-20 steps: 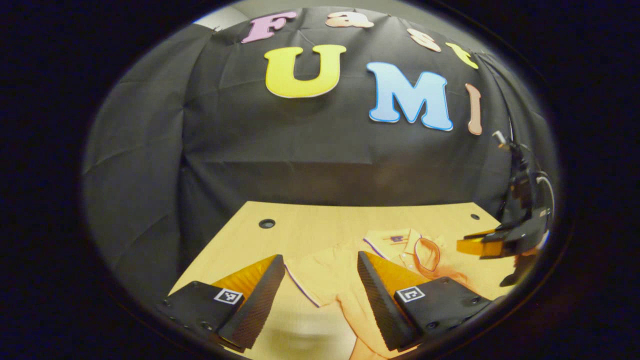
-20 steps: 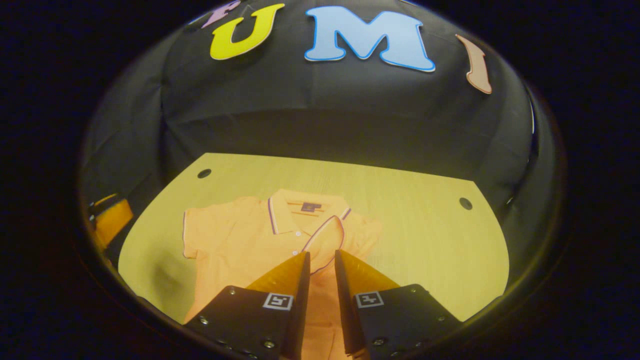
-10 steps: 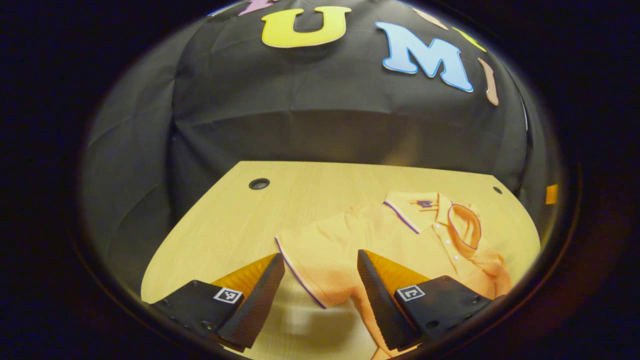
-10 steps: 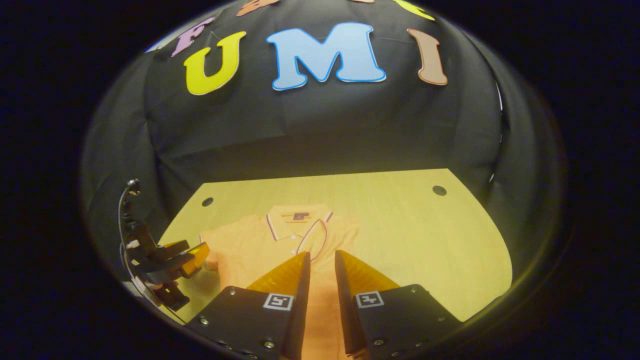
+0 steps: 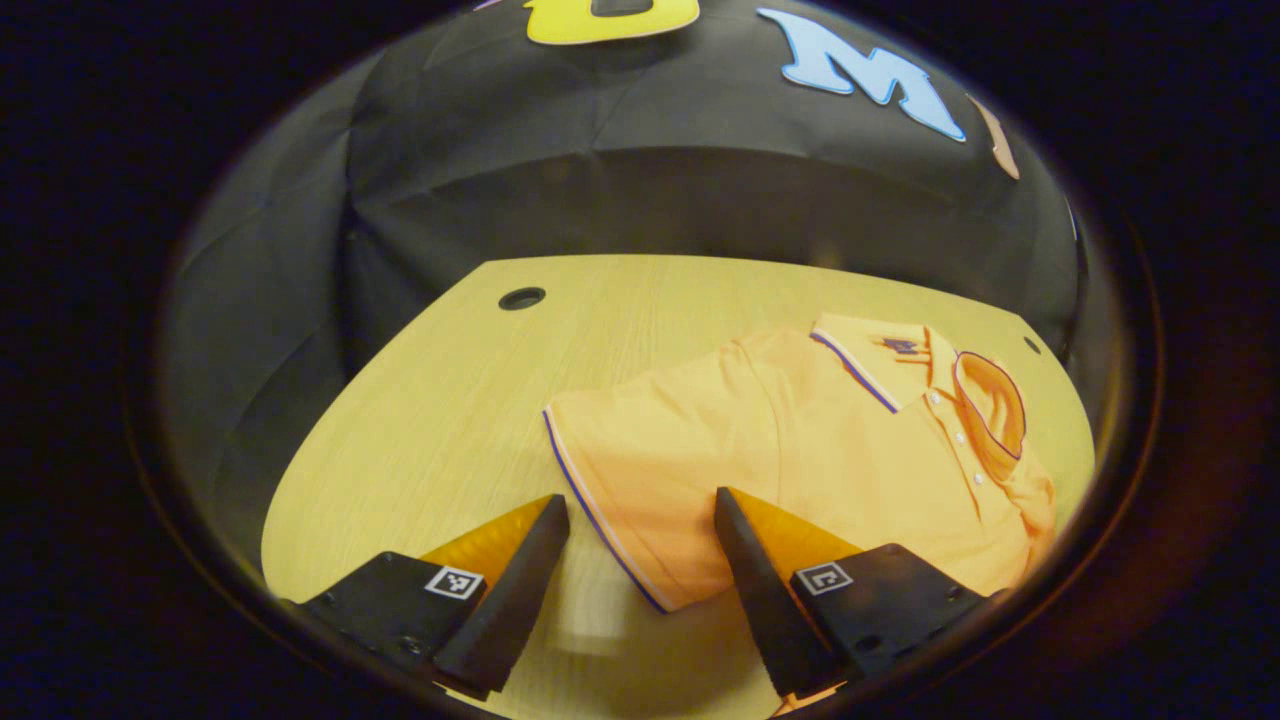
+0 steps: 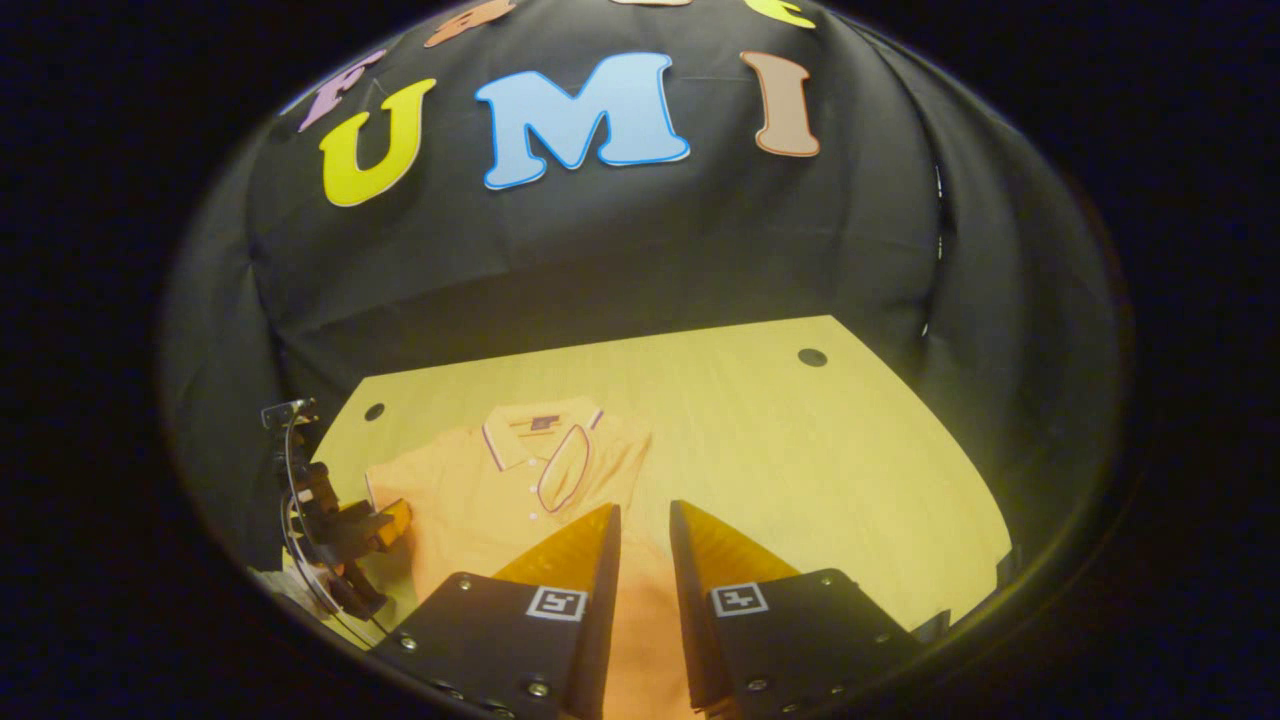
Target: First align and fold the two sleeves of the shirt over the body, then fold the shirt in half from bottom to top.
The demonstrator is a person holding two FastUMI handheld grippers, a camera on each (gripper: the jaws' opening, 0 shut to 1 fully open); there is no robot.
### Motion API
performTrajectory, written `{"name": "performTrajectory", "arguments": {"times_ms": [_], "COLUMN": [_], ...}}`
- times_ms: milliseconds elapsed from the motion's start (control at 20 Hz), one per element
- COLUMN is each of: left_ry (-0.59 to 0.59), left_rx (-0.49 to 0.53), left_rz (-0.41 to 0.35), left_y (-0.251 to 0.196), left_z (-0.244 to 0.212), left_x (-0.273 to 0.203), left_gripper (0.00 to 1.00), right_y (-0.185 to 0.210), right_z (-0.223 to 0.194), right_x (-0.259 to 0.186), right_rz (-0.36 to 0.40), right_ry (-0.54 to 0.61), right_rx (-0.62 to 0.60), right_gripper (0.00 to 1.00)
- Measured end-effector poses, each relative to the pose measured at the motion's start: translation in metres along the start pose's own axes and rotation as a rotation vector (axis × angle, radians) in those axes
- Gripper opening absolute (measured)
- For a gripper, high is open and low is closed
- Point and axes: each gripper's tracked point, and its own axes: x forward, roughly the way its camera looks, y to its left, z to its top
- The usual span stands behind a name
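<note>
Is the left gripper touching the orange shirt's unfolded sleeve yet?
Cannot tell. In the left gripper view, the open left gripper straddles the sleeve hem; contact isn't plain.

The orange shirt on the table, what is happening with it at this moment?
A person is folding the orange polo shirt on the wooden table with two handheld grippers. One sleeve already lies folded over the chest. The other sleeve is flat and spread out, and the left gripper, open, hovers at its hem. The right gripper, nearly closed with nothing visible between its fingers, is above the shirt's lower body.
</note>
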Motion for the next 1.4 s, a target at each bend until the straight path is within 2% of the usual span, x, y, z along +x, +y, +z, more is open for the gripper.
{"name": "performTrajectory", "arguments": {"times_ms": [50,100,200,250,300,350,450,500,700,1050,1300,1350,1400], "left_ry": [-0.009,-0.007,-0.013,-0.013,-0.023,-0.020,-0.029,-0.032,-0.069,-0.169,-0.120,-0.106,-0.090], "left_rx": [0.008,0.021,0.035,0.042,0.040,0.039,0.068,0.082,0.151,0.299,0.363,0.374,0.383], "left_rz": [-0.007,-0.011,-0.020,-0.018,-0.027,-0.022,-0.003,-0.002,-0.030,-0.232,-0.305,-0.304,-0.301], "left_y": [-0.002,-0.004,-0.011,-0.011,-0.014,-0.014,-0.013,-0.017,-0.042,-0.164,-0.224,-0.228,-0.229], "left_z": [0.001,0.000,0.005,0.004,0.007,0.007,0.011,0.016,0.039,0.086,0.059,0.054,0.049], "left_x": [0.000,0.002,0.002,0.004,0.003,0.003,0.006,0.002,-0.002,-0.027,-0.025,-0.024,-0.021], "left_gripper": [0.96,0.86,0.65,0.36,0.35,0.18,0.17,0.08,0.07,0.07,0.07,0.07,0.07], "right_y": [-0.001,-0.002,-0.002,-0.002,-0.002,-0.003,-0.003,-0.005,-0.010,-0.030,-0.051,-0.054,-0.059], "right_z": [-0.002,-0.003,-0.005,-0.005,-0.005,-0.006,-0.007,-0.007,-0.010,-0.025,-0.034,-0.037,-0.040], "right_x": [0.000,-0.001,-0.004,-0.003,-0.003,-0.002,-0.002,-0.004,-0.006,-0.012,-0.019,-0.019,-0.021], "right_rz": [-0.003,-0.007,-0.008,-0.011,-0.011,-0.012,-0.010,-0.011,-0.017,-0.037,-0.060,-0.062,-0.065], "right_ry": [0.000,0.003,0.006,0.006,0.005,0.005,0.005,0.005,-0.002,-0.001,-0.007,-0.004,-0.003], "right_rx": [0.004,0.005,0.005,0.005,0.006,0.009,0.014,0.016,0.031,0.085,0.116,0.125,0.135], "right_gripper": [0.25,0.31,0.31,0.31,0.31,0.31,0.31,0.31,0.31,0.31,0.31,0.25,0.31]}}
